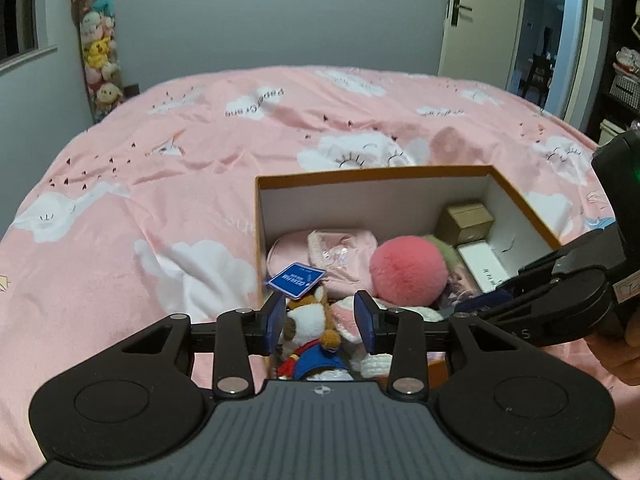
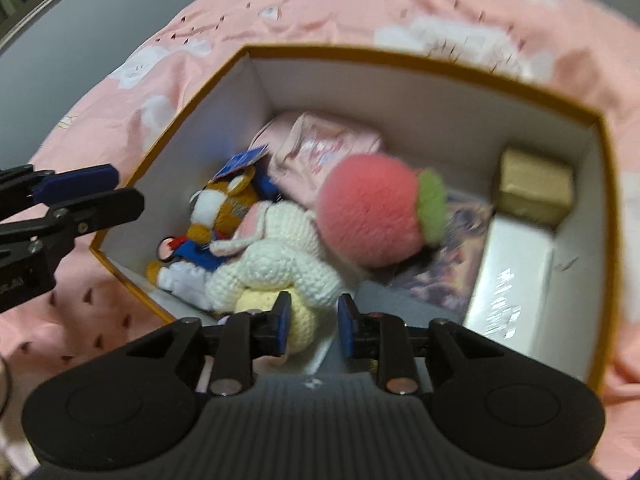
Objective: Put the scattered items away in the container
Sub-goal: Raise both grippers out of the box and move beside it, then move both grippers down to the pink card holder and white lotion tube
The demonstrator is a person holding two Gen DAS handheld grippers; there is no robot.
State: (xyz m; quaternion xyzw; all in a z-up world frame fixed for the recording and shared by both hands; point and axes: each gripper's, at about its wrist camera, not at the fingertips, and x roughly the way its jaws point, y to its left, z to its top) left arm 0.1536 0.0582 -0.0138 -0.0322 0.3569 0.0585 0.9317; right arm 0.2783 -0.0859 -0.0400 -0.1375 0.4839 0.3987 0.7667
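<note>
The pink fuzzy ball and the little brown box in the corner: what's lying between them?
In the right wrist view, the pink ball's green leafy tuft and a dark printed card lie before the brown box.

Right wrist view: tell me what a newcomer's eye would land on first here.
The fluffy pink ball with a green tuft jumps out, sitting mid-box among the other toys. Left of it lie a white crocheted doll and a small orange plush in blue, all inside the orange-rimmed cardboard box on the pink cloud-print bedspread. A small brown carton fills the box's far right corner.
</note>
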